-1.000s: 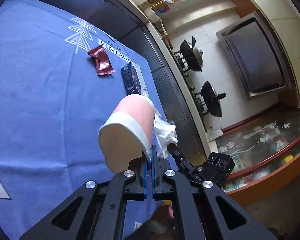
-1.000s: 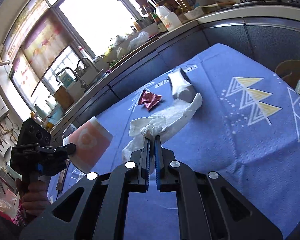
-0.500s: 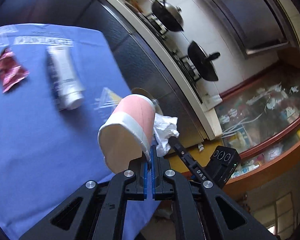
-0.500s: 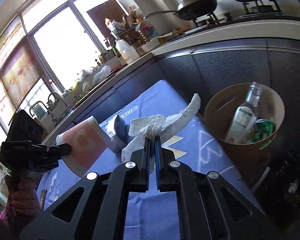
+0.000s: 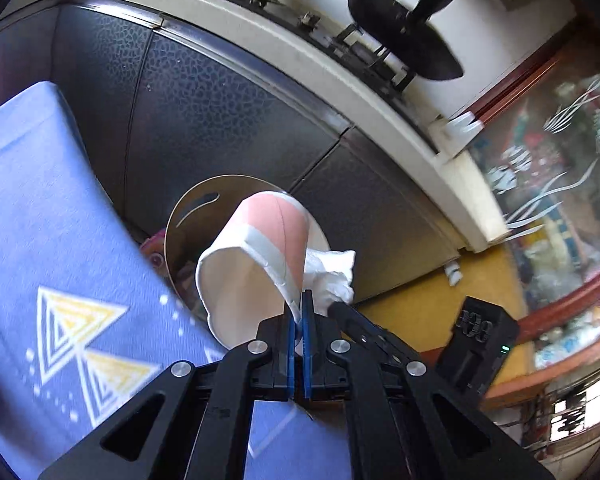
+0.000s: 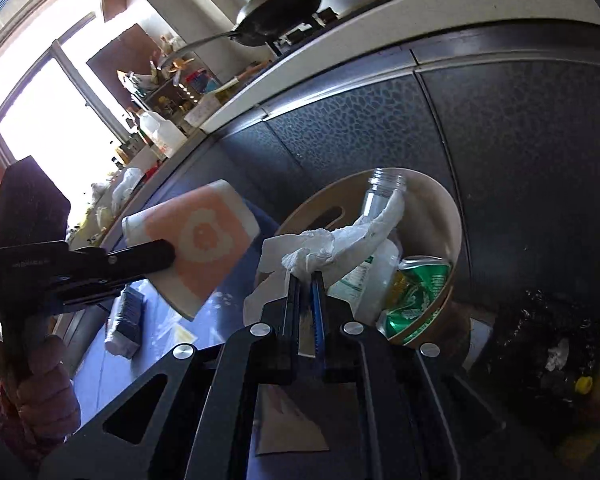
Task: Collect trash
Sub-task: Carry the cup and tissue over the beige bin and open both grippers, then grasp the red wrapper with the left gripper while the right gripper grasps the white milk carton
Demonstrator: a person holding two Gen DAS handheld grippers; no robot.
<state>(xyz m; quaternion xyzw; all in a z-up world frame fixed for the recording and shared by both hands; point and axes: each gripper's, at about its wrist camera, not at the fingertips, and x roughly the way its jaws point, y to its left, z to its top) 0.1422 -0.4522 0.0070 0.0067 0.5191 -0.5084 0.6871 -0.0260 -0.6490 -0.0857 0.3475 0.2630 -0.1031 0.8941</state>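
- Paper cup (image 5: 256, 264): pink and white, light, thin-walled, crushes easily; pinched by its rim in the left gripper (image 5: 299, 320), jaws clamped together on it, held near the bin (image 6: 454, 232).
- Crumpled tissue (image 6: 340, 240): soft, limp, weightless; clamped by a fold in the right gripper (image 6: 306, 280), hanging over the bin mouth.
- Bin: round, brown; contains clear bottle (image 6: 380, 188), green can (image 6: 416, 292).
- Blue cloth (image 5: 40, 200): left of bin.

Cup (image 5: 260, 264) and tissue (image 6: 340, 240) now over the bin (image 6: 456, 224) (both clamped).
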